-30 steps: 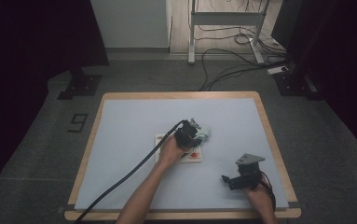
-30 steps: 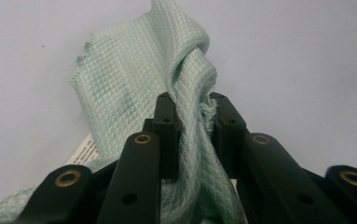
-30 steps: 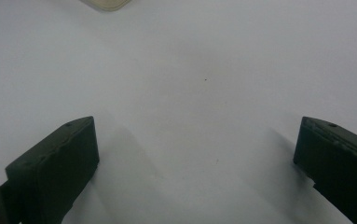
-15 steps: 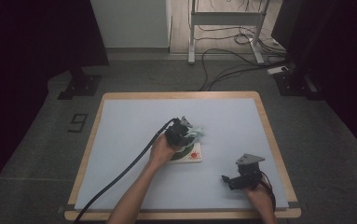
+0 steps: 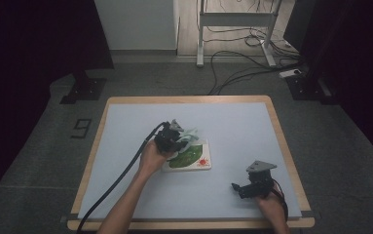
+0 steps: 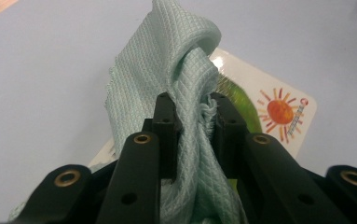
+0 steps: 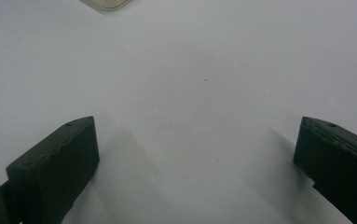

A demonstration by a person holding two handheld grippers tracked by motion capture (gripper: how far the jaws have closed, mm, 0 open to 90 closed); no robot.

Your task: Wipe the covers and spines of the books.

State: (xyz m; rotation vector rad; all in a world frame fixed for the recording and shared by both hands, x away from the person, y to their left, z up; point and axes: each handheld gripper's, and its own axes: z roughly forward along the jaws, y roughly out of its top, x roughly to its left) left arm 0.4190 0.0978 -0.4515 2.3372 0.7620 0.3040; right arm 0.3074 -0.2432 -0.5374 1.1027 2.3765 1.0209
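One left gripper (image 6: 192, 116) (jaws clamped) has lifted cloth (image 6: 167, 60) leftward; card (image 5: 194, 157) uncovered

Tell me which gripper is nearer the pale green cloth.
Left. The left gripper is clamped on the cloth, holding it above the picture card. The right gripper sits apart, open, near the table's right front corner.

The left gripper (image 5: 170, 137) sits just over the picture card (image 5: 194, 158), jaws pinched tight on the pale green cloth (image 6: 176, 88) — forearm reaching in diagonally. The right gripper (image 5: 252, 184) rests well right of the card, jaws wide apart, seemingly low.
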